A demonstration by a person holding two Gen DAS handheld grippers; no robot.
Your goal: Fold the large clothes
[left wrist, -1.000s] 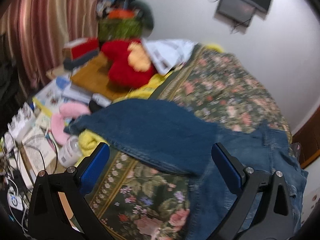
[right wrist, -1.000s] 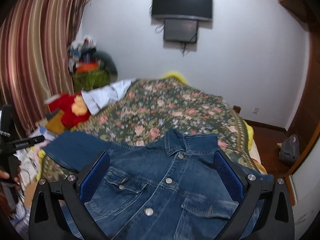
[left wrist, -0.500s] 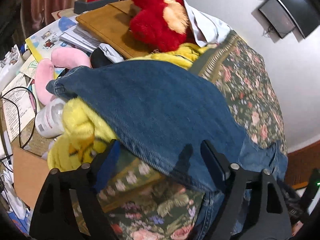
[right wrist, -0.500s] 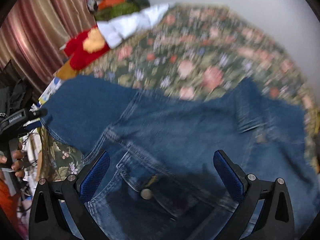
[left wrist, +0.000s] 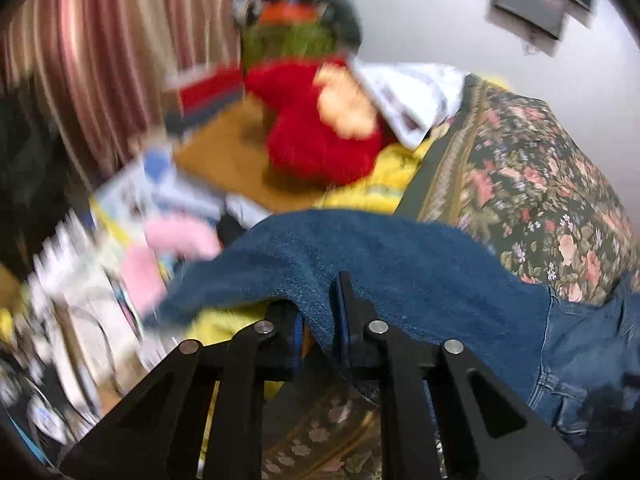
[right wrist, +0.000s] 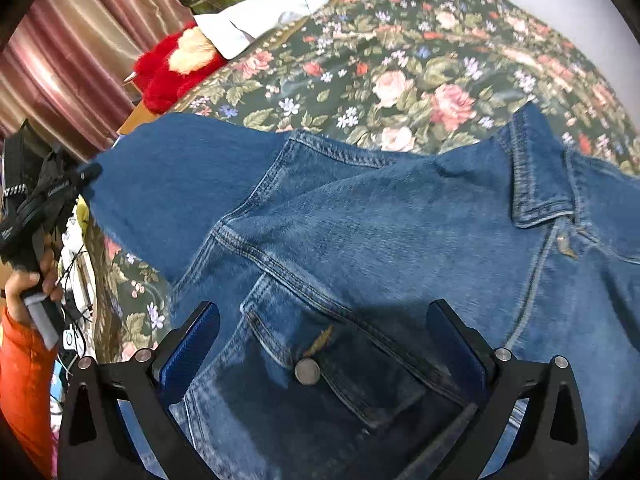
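Observation:
A blue denim jacket (right wrist: 360, 216) lies face up on the floral bedspread (right wrist: 420, 48), collar to the right, one sleeve (left wrist: 360, 256) stretched toward the bed's left edge. My left gripper (left wrist: 318, 320) is shut on a fold of that sleeve's edge, the cloth pinched between its blue pads. In the right wrist view the left gripper (right wrist: 86, 172) shows at the sleeve end, held by a hand (right wrist: 24, 284). My right gripper (right wrist: 320, 340) hangs open over the jacket's chest pocket and its metal button (right wrist: 307, 371), fingers spread to either side.
A red plush toy (left wrist: 320, 136), a white shirt (left wrist: 412, 92) and a yellow blanket (left wrist: 384, 184) lie by the bed's far left corner. Beside the bed are books, a pink cushion (left wrist: 176, 240), cables and striped curtains (left wrist: 100, 60). A screen (left wrist: 536, 4) hangs on the wall.
My left gripper moved in on the sleeve edge and closed on it. My right gripper tipped down and sank toward the jacket's chest, still open.

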